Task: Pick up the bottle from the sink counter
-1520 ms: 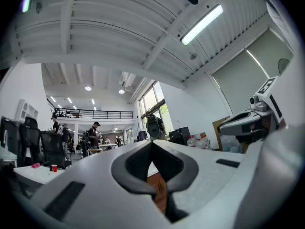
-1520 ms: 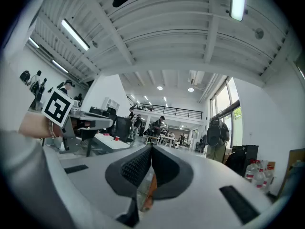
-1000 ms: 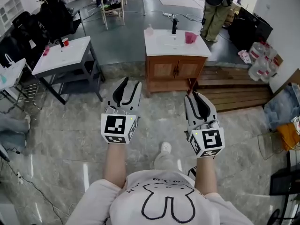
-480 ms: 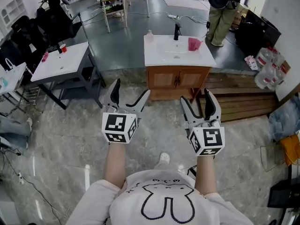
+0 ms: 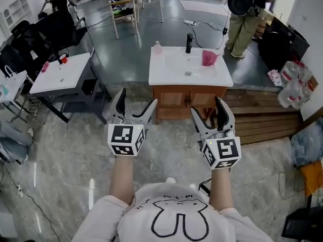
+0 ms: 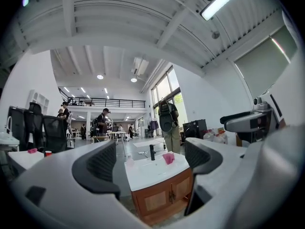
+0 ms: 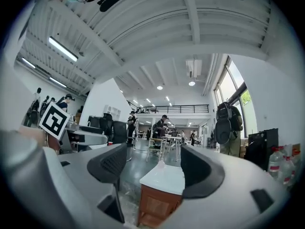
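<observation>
Head view: bottle (image 5: 157, 47), small, pale pink, upright on surface (image 5: 166, 73), left of faucet (image 5: 188, 42). Left gripper (image 5: 136, 103), right gripper (image 5: 208, 110): jaws just opened, released, nothing between, well short of faucet.

The white counter (image 5: 166, 75) tops a wooden cabinet (image 5: 174, 99). On it, a pale pink bottle (image 5: 157, 48) stands at ten o'clock, a black faucet (image 5: 189, 42) at twelve, a pink cup (image 5: 208, 58) at two.

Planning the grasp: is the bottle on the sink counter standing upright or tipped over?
Upright: the pinkish bottle stands on its base at the sink counter's far left corner, cap pointing up.
</observation>
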### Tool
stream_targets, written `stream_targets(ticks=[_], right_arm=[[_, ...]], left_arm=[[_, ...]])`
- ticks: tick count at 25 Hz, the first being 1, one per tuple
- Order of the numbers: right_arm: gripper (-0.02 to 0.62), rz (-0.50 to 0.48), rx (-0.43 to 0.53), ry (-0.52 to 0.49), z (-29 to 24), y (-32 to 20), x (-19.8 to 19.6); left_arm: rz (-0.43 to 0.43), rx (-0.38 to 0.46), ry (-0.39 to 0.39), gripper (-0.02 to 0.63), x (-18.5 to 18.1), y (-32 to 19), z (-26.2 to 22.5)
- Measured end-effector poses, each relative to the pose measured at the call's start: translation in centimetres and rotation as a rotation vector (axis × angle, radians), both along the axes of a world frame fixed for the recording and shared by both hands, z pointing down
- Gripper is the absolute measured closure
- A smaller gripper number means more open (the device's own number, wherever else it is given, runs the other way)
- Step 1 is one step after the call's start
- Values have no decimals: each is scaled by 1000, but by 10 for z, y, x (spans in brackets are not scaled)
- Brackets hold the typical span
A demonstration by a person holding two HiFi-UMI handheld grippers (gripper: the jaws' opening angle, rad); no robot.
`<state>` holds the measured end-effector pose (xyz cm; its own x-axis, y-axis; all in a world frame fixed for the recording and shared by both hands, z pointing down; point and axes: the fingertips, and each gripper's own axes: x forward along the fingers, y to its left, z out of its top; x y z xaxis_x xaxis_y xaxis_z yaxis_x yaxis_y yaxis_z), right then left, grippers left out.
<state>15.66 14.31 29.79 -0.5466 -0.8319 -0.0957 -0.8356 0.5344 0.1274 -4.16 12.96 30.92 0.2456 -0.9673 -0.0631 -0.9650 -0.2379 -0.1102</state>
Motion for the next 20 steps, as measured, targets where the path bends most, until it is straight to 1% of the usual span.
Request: stream_targets(ticks=[5, 9, 14, 20], right_arm=[[252, -14, -20, -16, 9, -31, 9], [252, -15, -31, 14, 18, -52, 7], [252, -13, -27, 29, 21, -80, 2], [253, 23, -18, 37, 20, -127, -1]], left_arm=[[-19, -1, -22, 160, 7, -28, 7], [0, -9, 18, 161, 11, -48, 12], [1, -9, 18, 161, 10, -79, 15], [43, 4, 53, 169, 2, -131, 17]])
